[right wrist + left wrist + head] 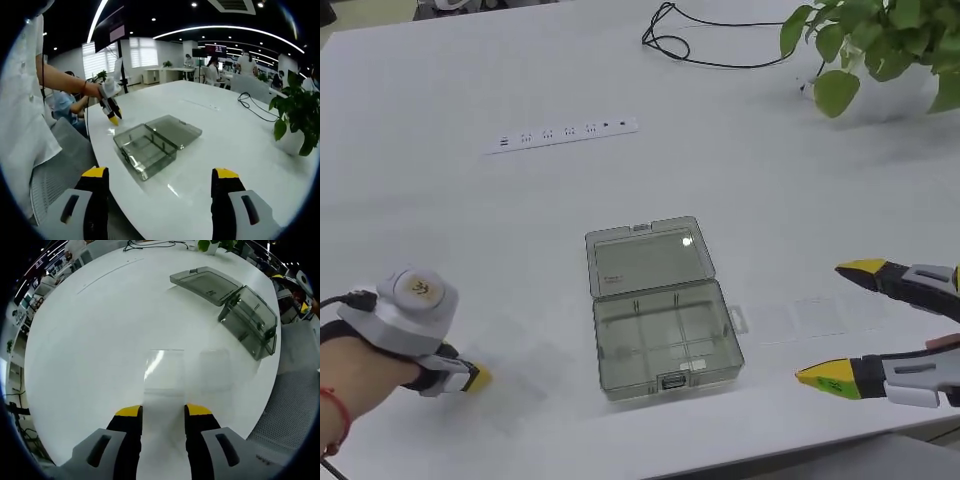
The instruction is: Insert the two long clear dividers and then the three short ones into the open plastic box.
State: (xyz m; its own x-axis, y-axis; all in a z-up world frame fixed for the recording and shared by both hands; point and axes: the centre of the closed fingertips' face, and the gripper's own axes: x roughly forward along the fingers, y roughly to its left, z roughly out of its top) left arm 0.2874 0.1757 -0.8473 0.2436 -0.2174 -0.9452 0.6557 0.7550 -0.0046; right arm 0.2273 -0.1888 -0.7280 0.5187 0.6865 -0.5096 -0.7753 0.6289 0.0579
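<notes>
Fingers (95,176) of the right gripper (160,172) are spread wide and hold nothing; the box (145,150) stands ahead of them on the table (235,135), its lid (177,129) laid open; the left gripper (164,410) is low over the table, fingers (129,414) a little apart, gripping nothing; one divider (164,369) lies flat just ahead, a second divider (215,367) beside it.

No legible text, faint print on the box lid (645,258) too small to read
</notes>
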